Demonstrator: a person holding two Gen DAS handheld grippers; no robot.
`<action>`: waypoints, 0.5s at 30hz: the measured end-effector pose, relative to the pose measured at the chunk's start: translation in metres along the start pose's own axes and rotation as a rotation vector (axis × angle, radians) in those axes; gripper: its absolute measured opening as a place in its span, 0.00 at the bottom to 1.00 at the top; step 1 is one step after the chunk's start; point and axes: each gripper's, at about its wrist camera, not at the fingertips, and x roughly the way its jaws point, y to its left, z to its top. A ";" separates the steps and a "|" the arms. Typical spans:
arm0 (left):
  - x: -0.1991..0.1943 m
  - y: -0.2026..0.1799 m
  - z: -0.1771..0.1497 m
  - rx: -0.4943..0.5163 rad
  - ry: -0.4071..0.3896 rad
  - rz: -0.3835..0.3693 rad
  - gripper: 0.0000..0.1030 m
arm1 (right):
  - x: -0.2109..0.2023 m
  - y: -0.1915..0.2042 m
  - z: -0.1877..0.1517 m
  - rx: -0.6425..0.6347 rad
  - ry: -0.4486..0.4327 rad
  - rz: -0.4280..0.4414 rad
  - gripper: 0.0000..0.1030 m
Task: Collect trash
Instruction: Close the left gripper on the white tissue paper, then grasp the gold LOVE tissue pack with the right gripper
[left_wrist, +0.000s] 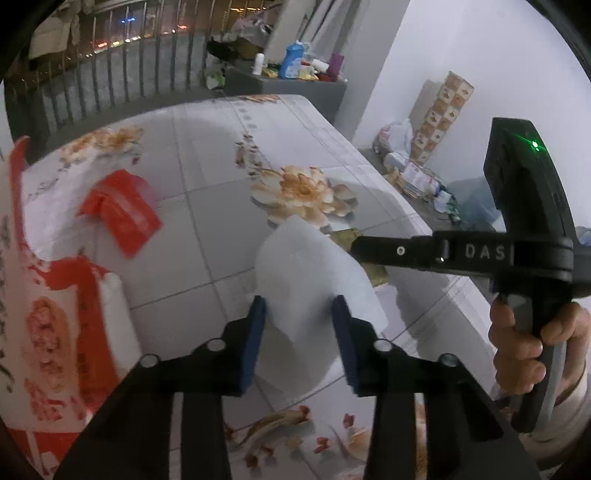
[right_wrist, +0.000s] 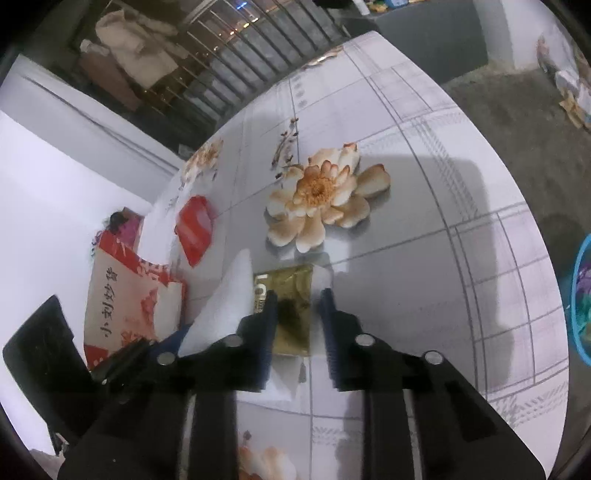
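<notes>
A white foam sheet (left_wrist: 314, 273) stands between the blue pads of my left gripper (left_wrist: 299, 310), which is open around it; it also shows in the right wrist view (right_wrist: 229, 295). A gold-green wrapper (right_wrist: 291, 306) lies flat on the table under my right gripper (right_wrist: 295, 299), whose jaws are open and straddle it. In the left wrist view the right gripper (left_wrist: 356, 245) reaches in from the right, its tip over the wrapper (left_wrist: 347, 236). A red packet (left_wrist: 122, 210) lies on the table to the left, also in the right wrist view (right_wrist: 195, 229).
A red and white printed box (left_wrist: 55, 332) stands at the table's left edge, also in the right wrist view (right_wrist: 125, 299). The floral tablecloth (right_wrist: 424, 221) covers the table. A blue basket (right_wrist: 581, 302) sits on the floor right. Cluttered shelves (left_wrist: 295, 66) stand behind.
</notes>
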 end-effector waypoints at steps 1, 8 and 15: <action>0.002 -0.003 0.000 0.006 0.003 -0.015 0.30 | -0.004 -0.002 -0.004 0.011 0.005 0.014 0.08; 0.008 -0.024 -0.002 0.062 0.009 -0.070 0.28 | -0.035 -0.017 -0.023 0.048 -0.025 -0.027 0.05; 0.012 -0.057 -0.010 0.143 0.035 -0.183 0.28 | -0.066 -0.039 -0.060 0.150 -0.050 -0.067 0.05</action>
